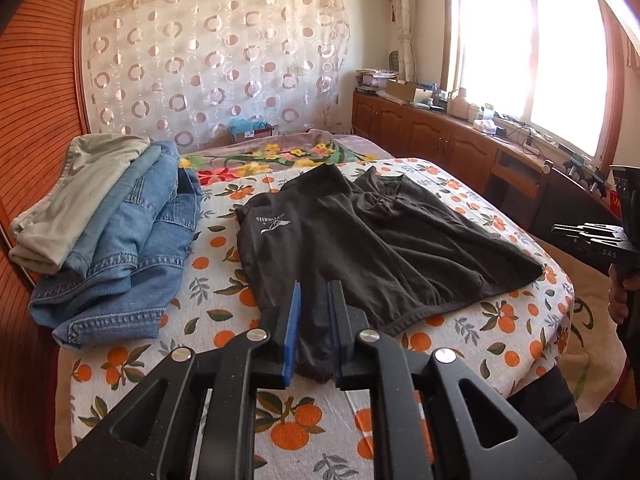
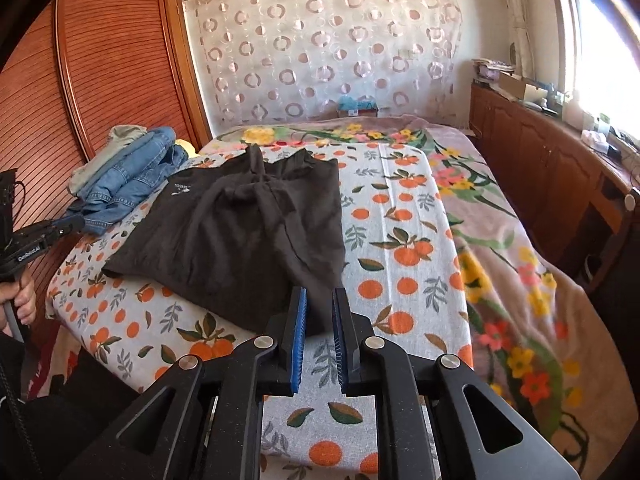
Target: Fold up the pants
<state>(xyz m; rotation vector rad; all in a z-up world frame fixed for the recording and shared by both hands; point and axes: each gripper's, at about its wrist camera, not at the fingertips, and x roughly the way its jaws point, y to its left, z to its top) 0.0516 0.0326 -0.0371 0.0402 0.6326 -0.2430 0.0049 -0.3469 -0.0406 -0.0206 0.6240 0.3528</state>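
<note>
The dark pants point(image 1: 360, 236) lie spread on the orange-print cloth point(image 1: 472, 336) that covers the near part of the bed point(image 2: 520, 280); the waistband is at the far side.

The left wrist view shows the left claw point(image 1: 316, 320) with its blue pads slightly apart, and a dark corner of the pants sits between them; whether the pads press on it I cannot tell, because the fabric hides the gap. This view also shows the bright window point(image 1: 520, 40) and the wooden cabinets point(image 1: 440, 140) under it, and at the right edge the other tool with the letters "DAS".

The right wrist view shows the right claw point(image 2: 320, 320) slightly spread with nothing between its pads, only the cloth and the near edge of the pants behind them. At the left edge a hand point(image 2: 20, 304) holds the other tool, which carries the label "GenRobot.AI".

A white logo with small text is on the pants, unreadable. A pile of folded jeans point(image 1: 120, 248) lies beside the pants.
</note>
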